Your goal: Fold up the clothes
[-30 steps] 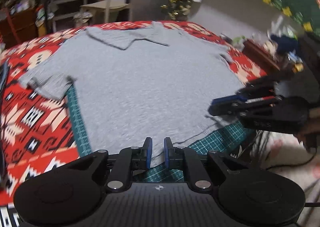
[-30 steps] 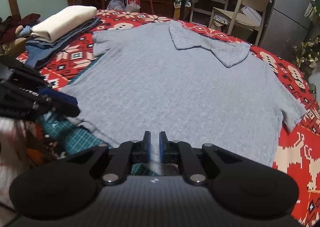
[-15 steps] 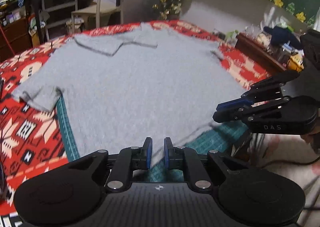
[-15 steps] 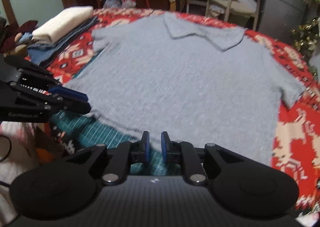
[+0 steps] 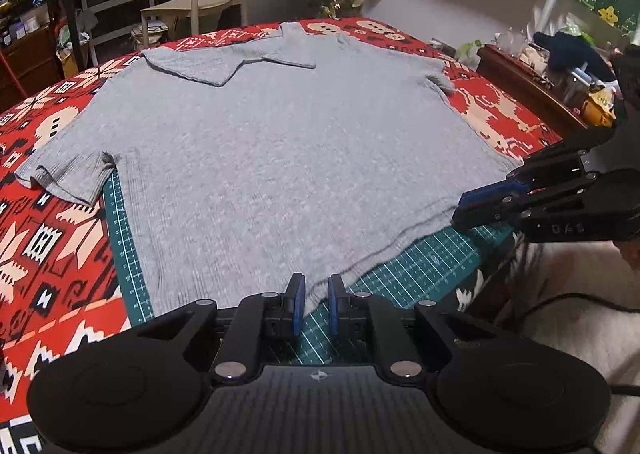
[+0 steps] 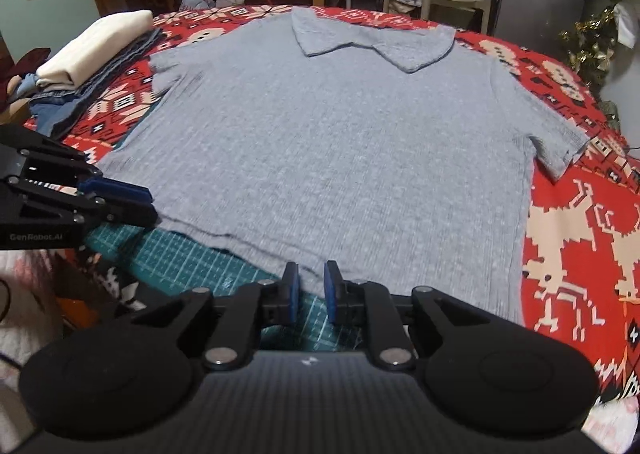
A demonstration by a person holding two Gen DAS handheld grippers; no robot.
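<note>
A grey collared shirt (image 5: 272,169) lies spread flat on a worktop draped in a red patterned cloth (image 5: 52,246), with a green cutting mat (image 5: 420,274) showing under its hem; the collar sits at twelve o'clock and the hem at six o'clock in both wrist views. A stack of folded clothes (image 6: 92,57) rests at ten o'clock in the right wrist view, well apart from the shirt. The step in hand looks like the start of the first fold: both tongs are at the hem, one near each bottom corner. The left tongs (image 5: 316,304) have their blue pads close together with a narrow gap, and a bit of hem appears to run between them, though I cannot tell whether the pads truly press on it. The right tongs (image 6: 311,294) are just at the hem edge with their jaws opening; the cloth seems to reach the gap, but the pads do not look pressed on it. The next move likely calls for each pair to bite the hem firmly, then lift and carry it toward the collar evenly, keeping both corners level so the shirt does not skew or drag the cloth beneath.
</note>
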